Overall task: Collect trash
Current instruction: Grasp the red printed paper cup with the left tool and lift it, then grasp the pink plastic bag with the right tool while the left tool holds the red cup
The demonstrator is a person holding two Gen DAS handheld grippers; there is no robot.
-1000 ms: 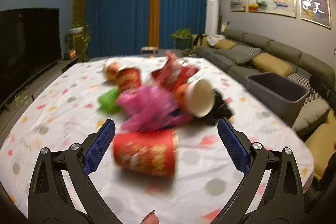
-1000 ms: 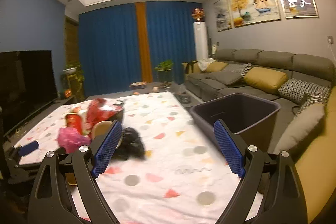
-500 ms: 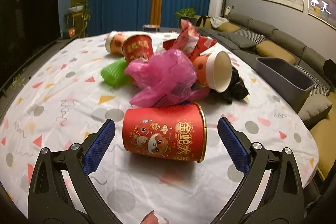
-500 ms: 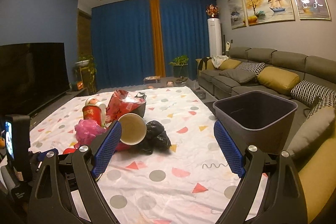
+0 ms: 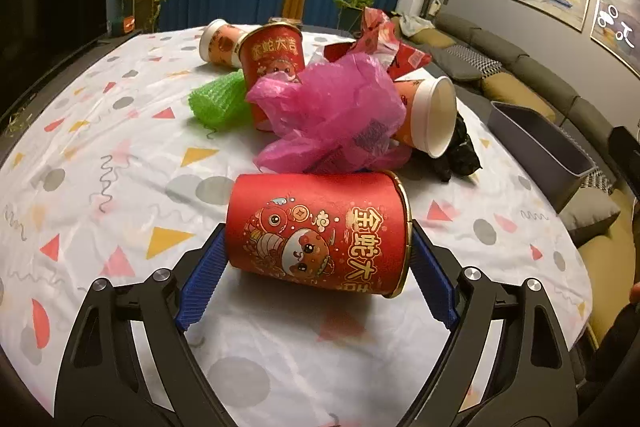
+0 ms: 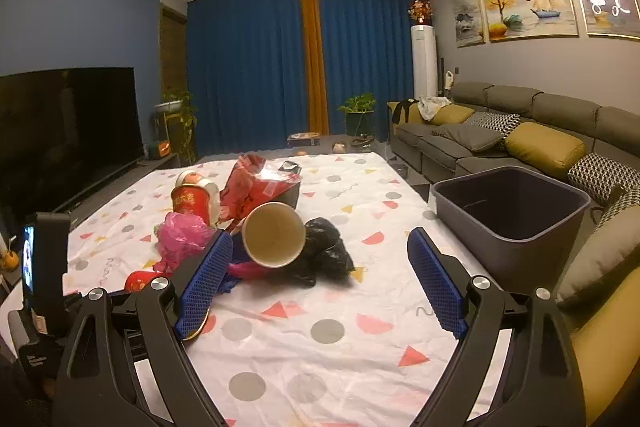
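My left gripper (image 5: pixel 316 263) straddled a red paper cup (image 5: pixel 318 233) lying on its side on the near part of the patterned tablecloth (image 5: pixel 120 187), gold-rimmed mouth to the right. Its jaws were closing, the cup between them; the blue pads stood right at the cup's base and rim, though I could not tell whether they pressed on it yet. Just beyond the cup lay the rest of the trash in a heap: a crumpled pink plastic bag (image 5: pixel 332 115), a green mesh sleeve (image 5: pixel 218 103) to its left, an upright red cup (image 5: pixel 274 67) behind that, a tipped cup with a white rim (image 5: pixel 218 45) farther back, a red wrapper (image 5: pixel 380 41) at the far right of the heap, another paper cup on its side (image 5: pixel 430 115) with its mouth facing right, and a black bag (image 5: pixel 460 151) beside it. My right gripper (image 6: pixel 320 283) hung above the tablecloth with its jaws wide apart and nothing between them, pointing toward that open-mouthed cup and the black bag. The grey bin (image 6: pixel 512 211) stood at the right edge of the table, next to the sofa (image 6: pixel 520 131), well apart from the heap.
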